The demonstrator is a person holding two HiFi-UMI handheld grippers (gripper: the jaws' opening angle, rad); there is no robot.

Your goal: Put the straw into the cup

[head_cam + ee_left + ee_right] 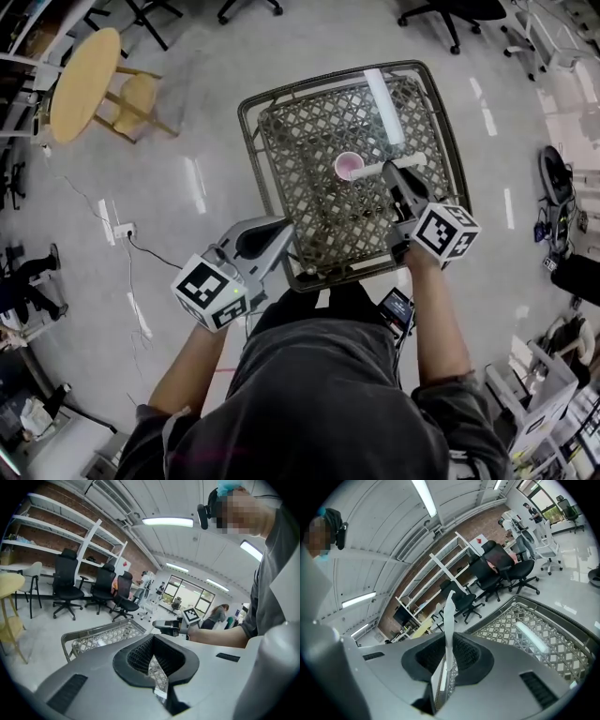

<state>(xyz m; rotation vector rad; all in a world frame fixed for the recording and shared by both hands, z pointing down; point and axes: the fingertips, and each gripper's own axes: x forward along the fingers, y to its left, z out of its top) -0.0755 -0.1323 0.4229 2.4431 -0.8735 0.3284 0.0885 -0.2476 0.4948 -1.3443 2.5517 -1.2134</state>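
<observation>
Over the middle of the mesh-topped bench (309,131) the right tongs (394,180) are clamped on the straw (401,166). From above it lies nearly level, its long axis running crosswise, one end pointing left at the pink cup (349,166) and ending right by its rim; whether it touches I cannot tell. The right gripper view shows the same straw (449,616) sticking out past the closed jaws. The cup stands upright, mouth open, just to the left of those tongs, so I'd judge the coming move to be tipping that end down and easing it leftward over the mouth. The left tongs (279,232) hang at the bench's near edge, jaws together on nothing, well apart from the cup; the right hand is plainly nearer. I count one cup, one straw, two tongs
</observation>
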